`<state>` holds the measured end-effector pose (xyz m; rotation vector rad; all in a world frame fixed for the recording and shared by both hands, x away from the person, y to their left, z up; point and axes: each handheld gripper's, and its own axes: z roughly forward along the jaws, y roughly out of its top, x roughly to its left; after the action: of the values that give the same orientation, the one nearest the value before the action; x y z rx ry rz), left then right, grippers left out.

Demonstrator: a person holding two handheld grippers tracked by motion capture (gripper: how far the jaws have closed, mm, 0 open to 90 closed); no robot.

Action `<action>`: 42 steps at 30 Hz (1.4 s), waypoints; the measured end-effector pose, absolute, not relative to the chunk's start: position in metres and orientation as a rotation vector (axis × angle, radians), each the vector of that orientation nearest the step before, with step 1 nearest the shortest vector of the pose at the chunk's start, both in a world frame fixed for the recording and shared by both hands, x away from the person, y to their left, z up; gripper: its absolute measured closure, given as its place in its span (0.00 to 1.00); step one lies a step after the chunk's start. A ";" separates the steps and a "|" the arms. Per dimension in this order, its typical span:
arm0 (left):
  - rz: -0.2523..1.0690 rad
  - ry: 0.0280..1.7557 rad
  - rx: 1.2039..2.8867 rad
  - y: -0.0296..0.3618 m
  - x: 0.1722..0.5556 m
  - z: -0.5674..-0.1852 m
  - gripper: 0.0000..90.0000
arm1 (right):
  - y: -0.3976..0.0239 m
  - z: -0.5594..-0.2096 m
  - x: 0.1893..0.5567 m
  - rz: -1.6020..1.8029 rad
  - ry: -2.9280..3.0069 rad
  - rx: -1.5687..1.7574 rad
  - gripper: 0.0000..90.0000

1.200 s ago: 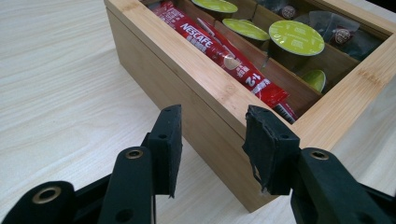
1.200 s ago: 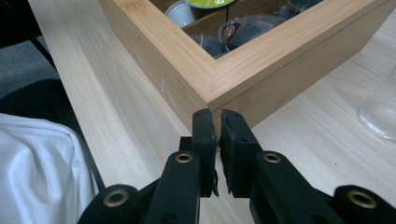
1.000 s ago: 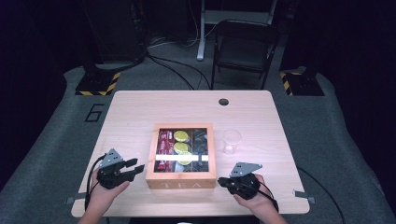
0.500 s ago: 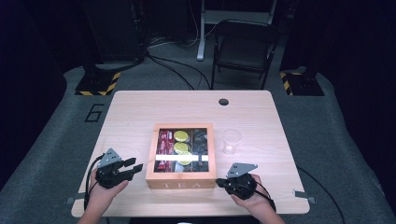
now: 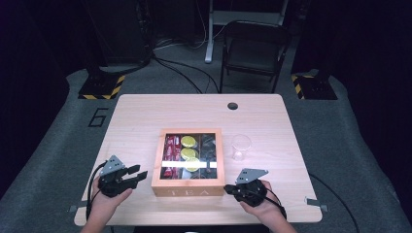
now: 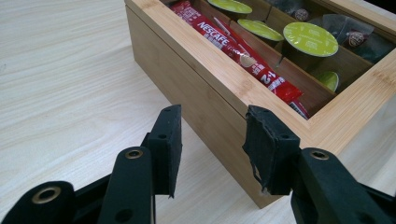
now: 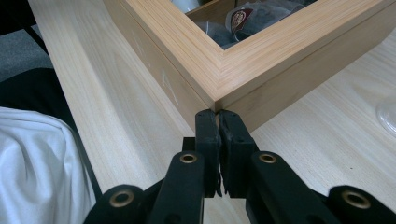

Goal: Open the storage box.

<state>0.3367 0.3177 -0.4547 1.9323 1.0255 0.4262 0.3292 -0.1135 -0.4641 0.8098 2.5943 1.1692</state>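
Observation:
A wooden tea box (image 5: 187,191) with a clear window in its lid sits at the table's front middle. Through the window I see red Nescafe sticks (image 6: 233,46), yellow-green capsules (image 6: 309,39) and dark wrapped sachets (image 7: 243,21). My left gripper (image 5: 142,174) rests on the table to the left of the box. Its jaws (image 6: 212,135) stand apart with nothing between them, pointing at the box's near left corner (image 6: 280,140). My right gripper (image 5: 227,188) lies by the box's front right corner. It (image 7: 217,116) is shut on nothing, tips just at the corner (image 7: 215,100).
A clear glass cup (image 5: 241,147) stands right of the box, its edge showing in the right gripper view (image 7: 387,114). A round cable hole (image 5: 232,106) is at the table's far side. A folding chair (image 5: 252,53) stands beyond the table. Bare tabletop (image 5: 136,121) lies at the left.

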 end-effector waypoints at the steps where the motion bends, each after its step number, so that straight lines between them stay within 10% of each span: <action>1: 0.439 1.028 1.921 0.317 0.336 -0.455 0.62 | -0.113 -0.464 0.329 1.173 2.588 0.814 0.96; 42: 0.496 0.905 1.993 0.273 0.318 -0.448 0.53 | -0.106 -0.446 0.340 1.373 2.467 0.856 0.86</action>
<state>0.3180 0.2733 -0.4481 1.9926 0.9049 0.4962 0.3397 -0.1063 -0.4463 0.8555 2.4670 1.3727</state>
